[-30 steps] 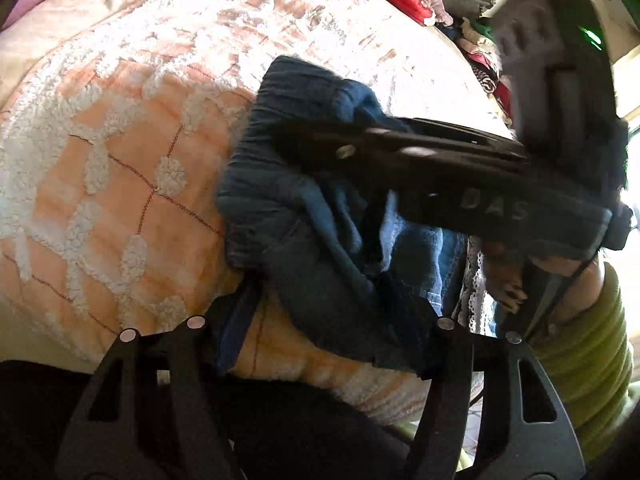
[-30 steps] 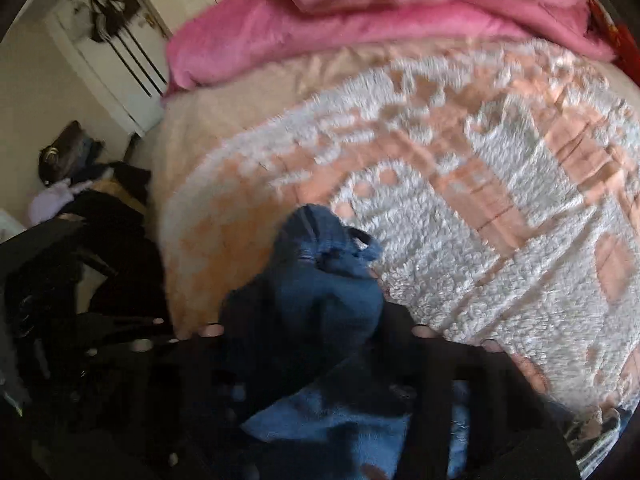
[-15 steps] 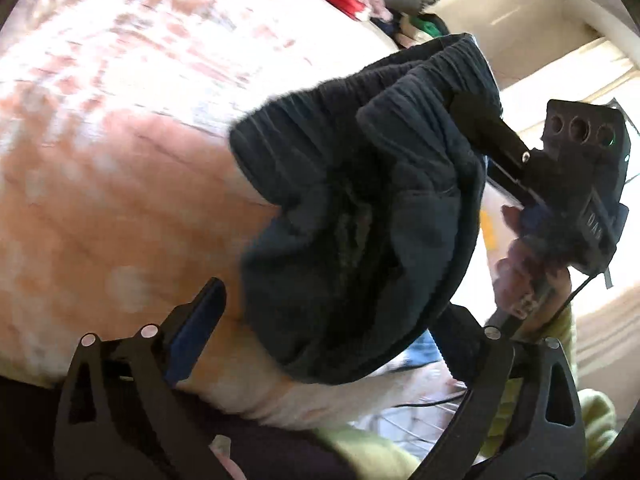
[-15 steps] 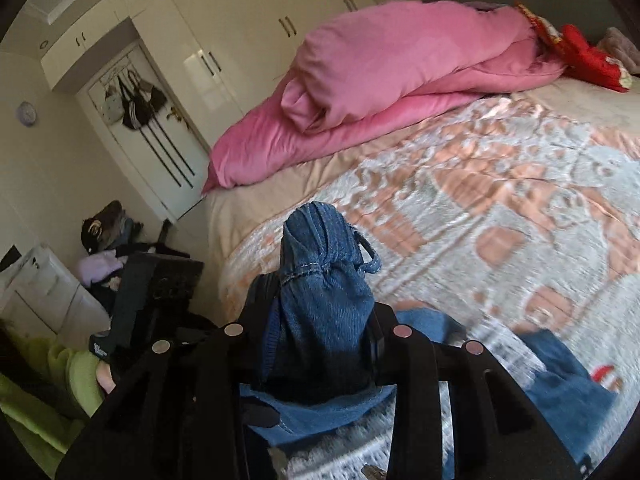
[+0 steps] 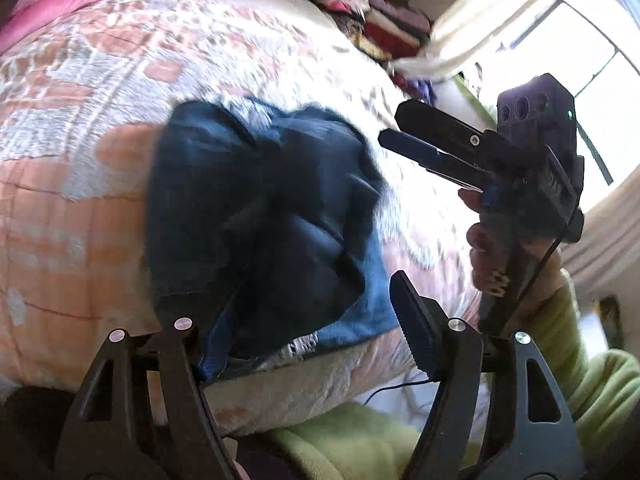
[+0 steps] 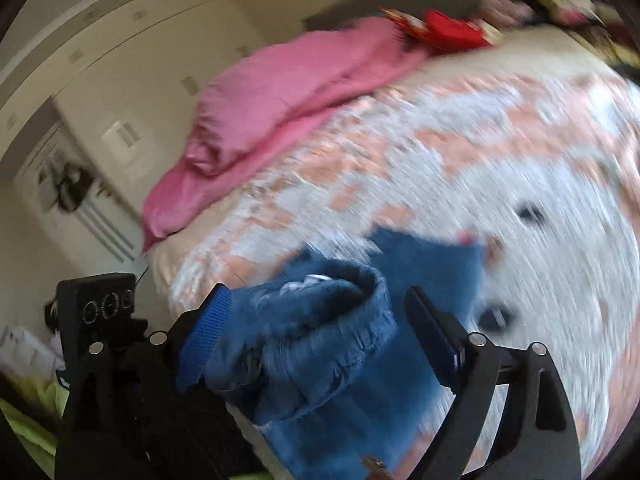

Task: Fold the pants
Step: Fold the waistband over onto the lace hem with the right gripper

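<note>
Lying bunched on the near edge of the bed (image 5: 100, 208): blue denim pants (image 5: 264, 216), dropped there for folding. Opening wide in the right wrist view, right tool (image 6: 320, 320), jaws straddling the denim without pressing, apparently letting go. Closing, left tool (image 5: 296, 332), fabric between its jaws; whether gripped, cannot tell. Beyond, pink duvet (image 6: 288, 84).

A pink duvet (image 6: 280, 92) lies bunched on the patterned bedspread (image 6: 500, 152), clothes stacked beyond (image 5: 376, 20).
</note>
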A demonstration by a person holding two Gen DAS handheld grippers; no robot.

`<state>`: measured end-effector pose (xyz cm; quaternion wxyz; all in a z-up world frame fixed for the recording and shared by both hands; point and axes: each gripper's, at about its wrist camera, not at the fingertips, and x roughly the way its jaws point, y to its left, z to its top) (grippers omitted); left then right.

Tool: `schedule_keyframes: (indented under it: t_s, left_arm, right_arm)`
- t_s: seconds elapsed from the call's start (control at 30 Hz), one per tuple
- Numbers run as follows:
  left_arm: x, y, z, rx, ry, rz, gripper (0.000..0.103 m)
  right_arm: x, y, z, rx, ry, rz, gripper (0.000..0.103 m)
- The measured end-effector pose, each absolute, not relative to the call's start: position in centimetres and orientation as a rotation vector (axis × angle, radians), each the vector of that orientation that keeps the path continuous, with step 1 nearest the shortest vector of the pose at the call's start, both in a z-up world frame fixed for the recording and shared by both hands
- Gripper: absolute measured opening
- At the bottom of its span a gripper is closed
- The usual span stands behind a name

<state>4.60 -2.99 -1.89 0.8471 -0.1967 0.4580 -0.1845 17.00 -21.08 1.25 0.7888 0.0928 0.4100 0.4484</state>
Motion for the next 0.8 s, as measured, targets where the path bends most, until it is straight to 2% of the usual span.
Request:
schedule_keyframes:
  t_s: [0.17, 0.27, 0.3, 0.33, 0.37, 0.53, 0.6, 0.67, 0.73, 0.77, 0.8]
  left_arm:
    - [4.9, -4.8, -2.9, -0.345, 0.996, -0.382, 0.066]
    - [5.1, -5.1, -2.9, -0.345, 0.994, -0.378, 0.067]
    - [5.2, -5.0, -2.9, -0.346, 0.994, -0.375, 0.067]
    - [5.2, -5.0, -2.8, -0.346, 0.994, -0.37, 0.067]
    - [5.1, -5.0, -2.7, -0.339, 0.993, -0.36, 0.068]
    - [5.0, -4.3, -2.1, -0.306, 0.976, -0.328, 0.069]
    - [4.7, -4.1, -2.0, -0.287, 0.97, -0.314, 0.069]
    - [4.5, -3.8, -1.8, -0.287, 0.969, -0.314, 0.07]
    - [4.4, -3.5, -1.6, -0.28, 0.966, -0.307, 0.073]
    - [4.4, -3.5, -1.5, -0.277, 0.963, -0.303, 0.073]
    - [4.1, -3.4, -1.4, -0.273, 0.961, -0.297, 0.074]
  right_arm:
    - [16.4, -21.5, -0.9, 0.254, 0.954, 0.952, 0.098]
    - [16.2, -20.1, -1.6, 0.197, 0.994, 0.901, 0.098]
    - [16.2, -19.4, -2.1, 0.165, 1.019, 0.875, 0.093]
    - [16.0, -18.8, -2.3, 0.144, 1.027, 0.901, 0.046]
    - [15.7, -18.1, -2.3, 0.137, 1.034, 0.953, 0.017]
    - [14.6, -17.8, -0.4, 0.143, 0.94, 1.039, 0.017]
    - [15.8, -18.2, -1.5, 0.101, 0.978, 0.931, 0.02]
    - [16.5, -18.7, -2.7, 0.076, 1.02, 0.871, 0.032]
    - [16.3, -19.2, -2.9, 0.101, 1.022, 0.873, 0.036]
    - [16.0, -19.4, -2.6, 0.096, 1.008, 0.867, 0.044]
    - [15.7, -19.7, -2.1, 0.087, 0.986, 0.853, 0.048]
